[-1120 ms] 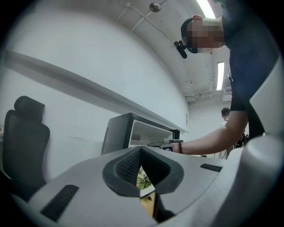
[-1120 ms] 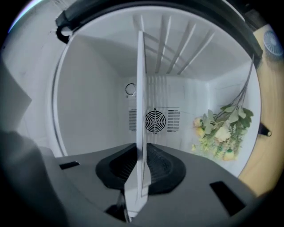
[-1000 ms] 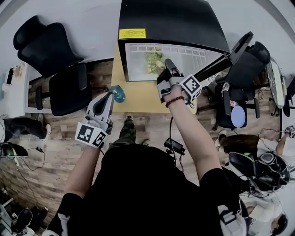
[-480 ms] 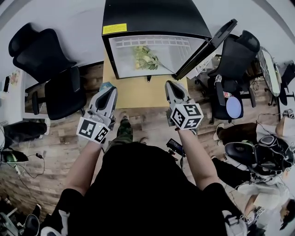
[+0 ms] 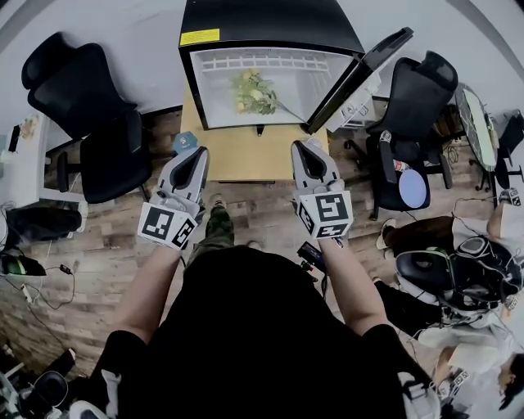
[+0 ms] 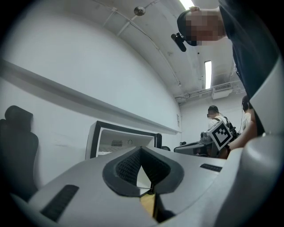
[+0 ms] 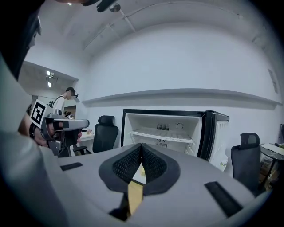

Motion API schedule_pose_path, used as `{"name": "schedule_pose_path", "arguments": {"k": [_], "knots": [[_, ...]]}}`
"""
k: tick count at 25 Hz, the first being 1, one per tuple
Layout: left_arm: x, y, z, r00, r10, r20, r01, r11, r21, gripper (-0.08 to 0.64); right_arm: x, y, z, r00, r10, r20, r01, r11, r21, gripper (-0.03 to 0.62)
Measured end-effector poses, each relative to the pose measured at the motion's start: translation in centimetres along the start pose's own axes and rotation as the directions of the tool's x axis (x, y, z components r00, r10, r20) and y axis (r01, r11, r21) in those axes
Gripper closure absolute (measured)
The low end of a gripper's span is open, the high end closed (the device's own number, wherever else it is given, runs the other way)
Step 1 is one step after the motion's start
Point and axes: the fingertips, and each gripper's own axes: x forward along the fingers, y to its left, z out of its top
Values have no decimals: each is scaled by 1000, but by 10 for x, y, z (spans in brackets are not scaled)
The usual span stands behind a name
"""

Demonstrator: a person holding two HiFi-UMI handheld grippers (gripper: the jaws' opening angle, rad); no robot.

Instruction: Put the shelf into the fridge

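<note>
White shelf [image 7: 162, 135] sits in the open fridge [image 5: 270, 24], upper centre; your left gripper [image 5: 196, 155] and right gripper [image 5: 303, 150] are both pinched closed, empty.

The fridge [image 5: 270, 33] at the top middle stands open, so the front is free to reach in. Its door [image 5: 360, 75] sticks out to the right and blocks that side. Green leaves [image 5: 252, 92] sit in the middle inside, with room left and right of them. The yellow worktop [image 5: 246, 155] in front has open space. One black chair [image 5: 78, 90] crowds the upper left, a second chair [image 5: 422, 90] the upper right.
</note>
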Motion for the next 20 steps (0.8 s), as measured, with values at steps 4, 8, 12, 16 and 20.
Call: {"name": "schedule_pose_path", "arguments": {"k": [4, 8, 12, 16, 20], "knots": [[-6, -9, 2, 1000, 5, -1, -5, 1000, 17, 540, -8, 3, 3, 1000, 2, 27, -1, 1000, -14, 577], [-8, -19, 4, 1000, 2, 3, -2, 999, 32, 540, -16, 2, 2, 999, -4, 41, 4, 1000, -10, 577], [-9, -26, 7, 1000, 1, 6, -1, 999, 39, 540, -23, 1, -1, 999, -14, 37, 15, 999, -33, 577], [-8, -30, 6, 1000, -4, 4, 4, 999, 37, 540, -27, -3, -4, 999, -27, 36, 29, 999, -39, 577], [-7, -31, 3, 1000, -3, -1, 3, 999, 33, 540, -30, -5, -7, 999, -34, 33, 35, 998, -45, 577]]}}
